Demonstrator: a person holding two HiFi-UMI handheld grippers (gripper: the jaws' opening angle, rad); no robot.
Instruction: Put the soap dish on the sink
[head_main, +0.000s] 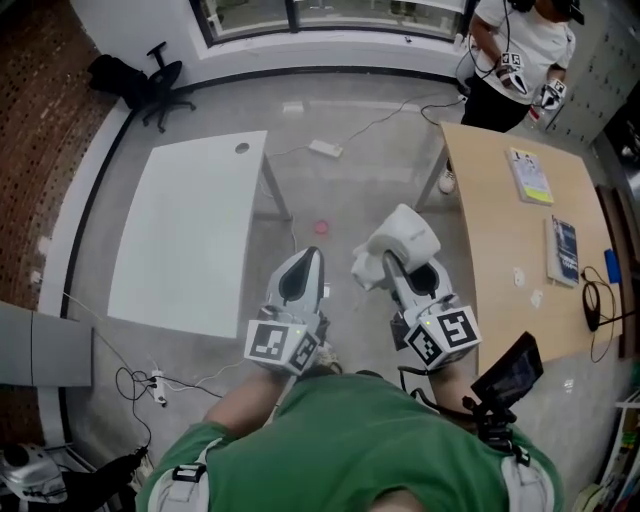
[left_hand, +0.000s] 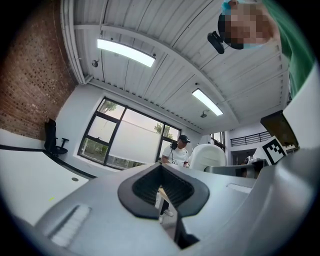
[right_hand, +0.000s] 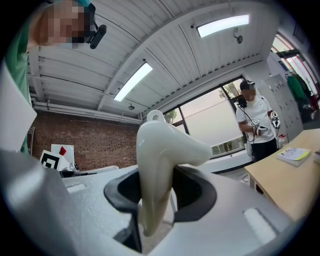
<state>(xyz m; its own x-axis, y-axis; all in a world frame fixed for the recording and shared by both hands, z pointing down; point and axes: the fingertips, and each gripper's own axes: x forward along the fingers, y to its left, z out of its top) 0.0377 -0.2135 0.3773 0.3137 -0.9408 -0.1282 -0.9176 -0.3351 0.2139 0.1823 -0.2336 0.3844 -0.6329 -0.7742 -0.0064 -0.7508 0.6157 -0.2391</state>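
Right gripper (head_main: 390, 268) pinches the white soap dish (right_hand: 161, 150) between its jaws, dish sticking out ahead of and above the tips; left gripper (left_hand: 163, 189) just beside it, jaws pressed together, nothing in them; white table (head_main: 190, 240) to left gripper's left; wooden table (head_main: 500, 220) to right gripper's right; concrete floor (head_main: 340, 190) below both.

Wooden table (head_main: 490, 235) bearing pale book (head_main: 530, 175) and dark book (head_main: 563, 250), white table (head_main: 190, 235), power strip (head_main: 325, 149) on concrete floor (head_main: 350, 195)

soap dish (head_main: 400, 238): near end covered by right claw (head_main: 392, 268) | bystander (head_main: 520, 55): head cut off
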